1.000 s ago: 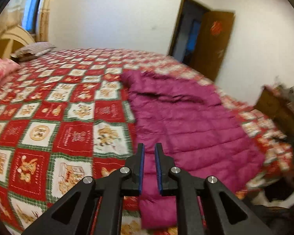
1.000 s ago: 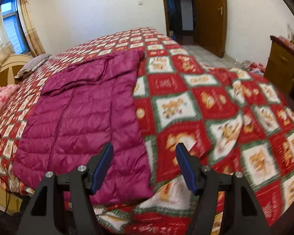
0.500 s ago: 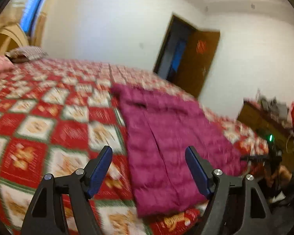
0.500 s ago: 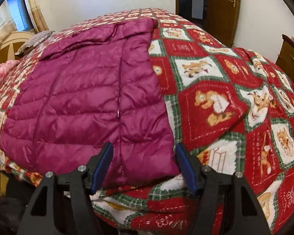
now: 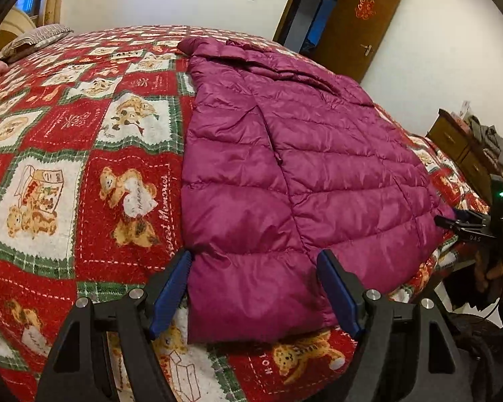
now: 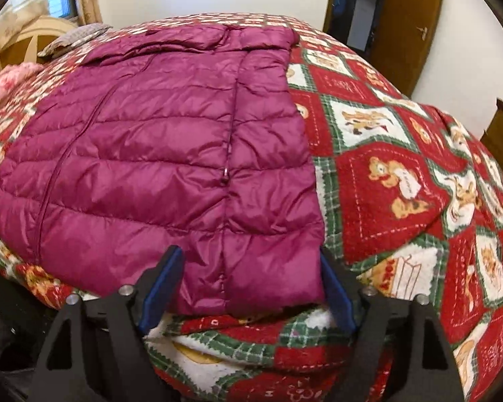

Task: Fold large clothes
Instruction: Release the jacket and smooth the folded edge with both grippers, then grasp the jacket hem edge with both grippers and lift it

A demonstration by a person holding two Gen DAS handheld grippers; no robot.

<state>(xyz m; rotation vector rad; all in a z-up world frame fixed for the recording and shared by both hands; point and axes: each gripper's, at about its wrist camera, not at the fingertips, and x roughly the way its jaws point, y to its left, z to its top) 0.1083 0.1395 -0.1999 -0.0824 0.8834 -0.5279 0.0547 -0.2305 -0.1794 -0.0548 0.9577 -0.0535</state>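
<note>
A magenta quilted puffer jacket point(image 5: 298, 167) lies flat on the bed with its hem toward me; it also shows in the right wrist view point(image 6: 171, 154). My left gripper point(image 5: 255, 288) is open, its blue pads on either side of the jacket's left hem corner, holding nothing. My right gripper point(image 6: 248, 288) is open, its pads either side of the right hem corner. The right gripper also shows at the far right of the left wrist view point(image 5: 466, 224).
The bed carries a red, green and white bear-print quilt point(image 5: 84, 167). A pillow point(image 5: 33, 42) lies by the headboard. A brown door point(image 5: 358, 23) stands open at the back. A wooden dresser point(image 5: 466, 154) with clutter stands right of the bed.
My left gripper has opened from nearly shut and closed in on the left hem corner. My right gripper stayed open and moved in over the right hem corner.
</note>
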